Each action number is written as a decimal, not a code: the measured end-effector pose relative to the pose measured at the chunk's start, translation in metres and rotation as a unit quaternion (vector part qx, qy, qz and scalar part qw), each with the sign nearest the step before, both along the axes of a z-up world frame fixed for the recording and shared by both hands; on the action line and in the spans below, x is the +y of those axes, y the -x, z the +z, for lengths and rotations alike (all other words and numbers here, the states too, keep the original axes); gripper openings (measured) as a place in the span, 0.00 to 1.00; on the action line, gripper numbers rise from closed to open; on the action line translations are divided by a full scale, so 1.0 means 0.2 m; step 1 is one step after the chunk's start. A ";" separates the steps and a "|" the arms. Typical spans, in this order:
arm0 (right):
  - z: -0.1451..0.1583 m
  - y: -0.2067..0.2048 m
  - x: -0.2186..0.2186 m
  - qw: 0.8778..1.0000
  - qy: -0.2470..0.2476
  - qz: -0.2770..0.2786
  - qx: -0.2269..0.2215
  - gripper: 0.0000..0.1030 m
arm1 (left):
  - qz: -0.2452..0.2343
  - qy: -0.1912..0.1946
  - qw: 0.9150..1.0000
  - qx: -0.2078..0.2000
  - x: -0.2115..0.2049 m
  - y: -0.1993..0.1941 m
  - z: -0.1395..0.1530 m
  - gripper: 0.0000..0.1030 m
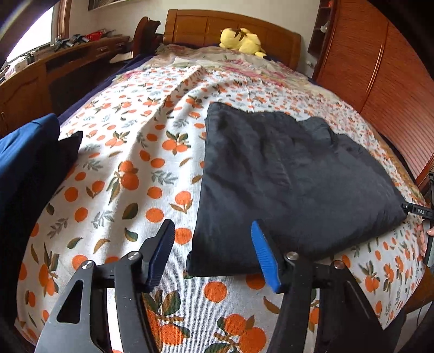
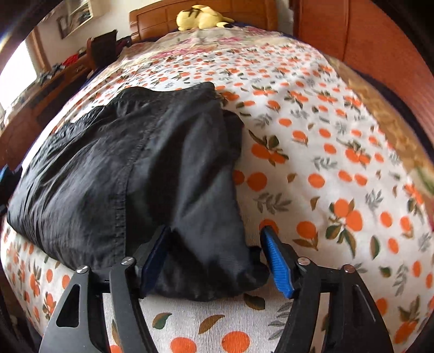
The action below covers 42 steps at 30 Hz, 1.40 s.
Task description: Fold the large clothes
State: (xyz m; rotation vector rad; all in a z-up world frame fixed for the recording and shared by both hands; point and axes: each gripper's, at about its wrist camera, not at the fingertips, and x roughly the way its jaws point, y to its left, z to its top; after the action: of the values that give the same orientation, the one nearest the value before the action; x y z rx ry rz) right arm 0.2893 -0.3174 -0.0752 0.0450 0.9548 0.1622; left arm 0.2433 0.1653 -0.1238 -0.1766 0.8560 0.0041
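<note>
A black garment (image 1: 284, 184) lies folded into a rough rectangle on the bed with the orange-print sheet (image 1: 130, 168). My left gripper (image 1: 213, 230) is open and empty, its fingers astride the garment's near left corner, just above it. My right gripper (image 2: 215, 235) is open at the garment's (image 2: 130, 168) near right corner. A bunched fold of the cloth sits between its blue pads (image 2: 276, 260), not pinched. The right gripper's tip also shows at the far right edge of the left wrist view (image 1: 419, 211), at the garment's right corner.
A blue and black pile of fabric (image 1: 29, 157) lies at the bed's left edge. A yellow plush toy (image 1: 241, 40) rests by the wooden headboard (image 1: 206, 24). A wooden wardrobe (image 1: 379, 70) stands to the right, and a wooden desk (image 1: 54, 65) to the left.
</note>
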 end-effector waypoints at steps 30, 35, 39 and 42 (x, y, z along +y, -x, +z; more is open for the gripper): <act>0.16 0.43 -0.06 0.995 -0.022 0.069 -0.064 0.13 | -0.020 0.013 0.999 -0.035 -0.10 0.32 0.24 0.06; 0.17 0.68 -0.12 0.995 -0.017 0.068 -0.064 0.13 | -0.028 0.016 0.998 -0.049 -0.13 0.53 0.26 0.06; 0.19 0.82 -0.15 0.995 0.002 0.069 -0.066 0.13 | -0.041 0.011 0.997 -0.063 -0.17 0.69 0.29 0.06; 0.20 0.85 -0.15 0.996 0.016 0.061 -0.069 0.15 | -0.040 -0.004 0.997 -0.064 -0.20 0.73 0.28 0.06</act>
State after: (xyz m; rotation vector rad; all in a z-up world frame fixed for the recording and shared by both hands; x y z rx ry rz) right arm 0.1195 -0.3483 -0.0358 -0.0543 0.8216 0.2599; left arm 0.0971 0.1261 -0.0679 -0.1325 0.7353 -0.0782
